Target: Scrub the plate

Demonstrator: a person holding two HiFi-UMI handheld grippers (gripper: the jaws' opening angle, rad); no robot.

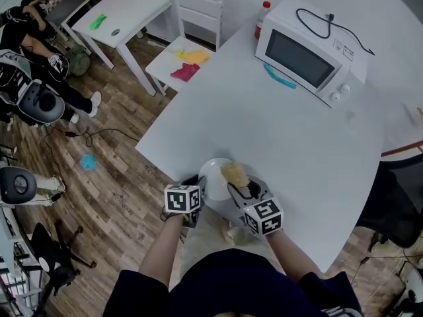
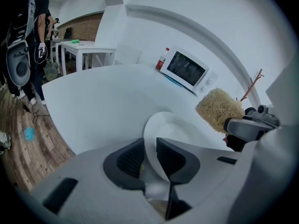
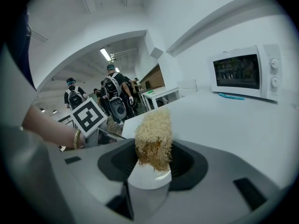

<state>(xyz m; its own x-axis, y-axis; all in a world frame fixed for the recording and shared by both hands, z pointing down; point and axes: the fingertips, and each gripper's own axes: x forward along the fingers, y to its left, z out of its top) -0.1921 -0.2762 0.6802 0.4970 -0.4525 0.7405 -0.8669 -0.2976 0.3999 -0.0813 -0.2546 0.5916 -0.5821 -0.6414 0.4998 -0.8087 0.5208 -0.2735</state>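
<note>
"Two tools, two jobs. Nearest, the left gripper (image 2: 150, 147) has its fingers (image 2: 131, 158) clenched on the plate (image 2: 172, 125), one either side of the near rim."

"Where does the plate sit?"

"At the near edge of the tabletop (image 1: 277, 131), just in front of the person. It seems tipped up, not lying flat."

"And the right gripper (image 3: 153, 166)?"

"Clamped on a straw-coloured scrubber (image 3: 153, 136) that sticks out past the tips."

"How would you do the scrubbing well?"

"Hold the rim firmly so the plate can't twist. Lay the scrubber flat on its face and work in circles from the middle outward, staying clear of the pinched part."

"Is the scrubber touching the plate?"

"I can't tell. The head view overlaps them. The left gripper view puts the scrubber just beside the far rim."

"What else do the views add?"

"The left gripper view shows the rim between the pads, which the head view doesn't. The right gripper view shows the scrubber's darker lower end seated in the grip. The head view alone lays out the whole tabletop, with the microwave (image 1: 305, 58) and a bottle (image 1: 262, 18) at its far end and a chair (image 1: 188, 45) beyond."
</note>
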